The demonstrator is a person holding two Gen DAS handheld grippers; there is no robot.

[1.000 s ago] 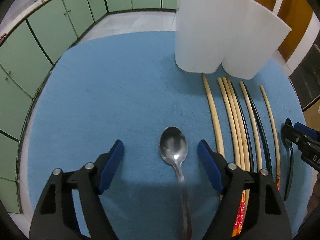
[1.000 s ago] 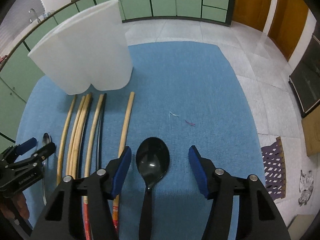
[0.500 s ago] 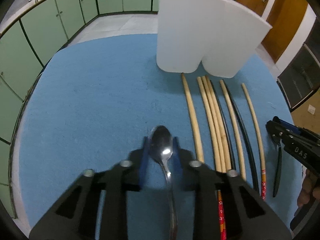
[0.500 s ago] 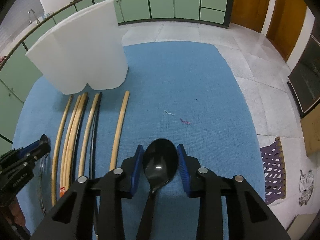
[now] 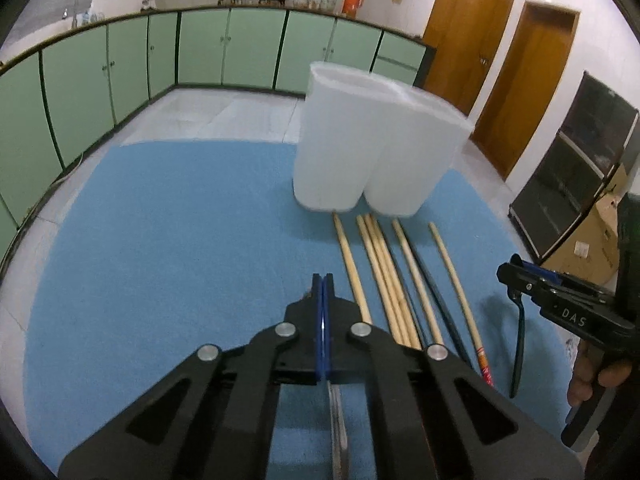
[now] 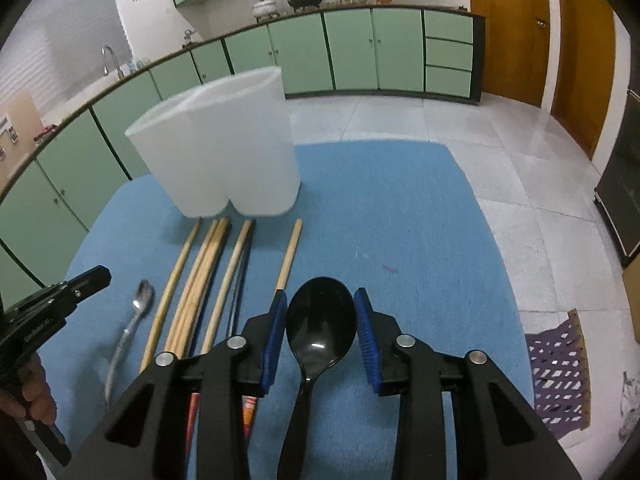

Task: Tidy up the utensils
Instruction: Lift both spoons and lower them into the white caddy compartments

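Currently lifted off blue mat (image 6: 400,208): black spoon (image 6: 320,320), bowl clamped between right gripper (image 6: 320,332) pads; steel spoon (image 5: 338,436), pinched edge-on in fully closed left gripper (image 5: 322,288), handle trailing below. Grasp step done on both; next, by judgement, carriage up and over rim of white twin-cup holder (image 5: 372,152), handles lowered in. Chopsticks (image 5: 384,272) flat beside holder, untouched. Changed since a second ago: both jaws then wide open, spoons lying on mat.
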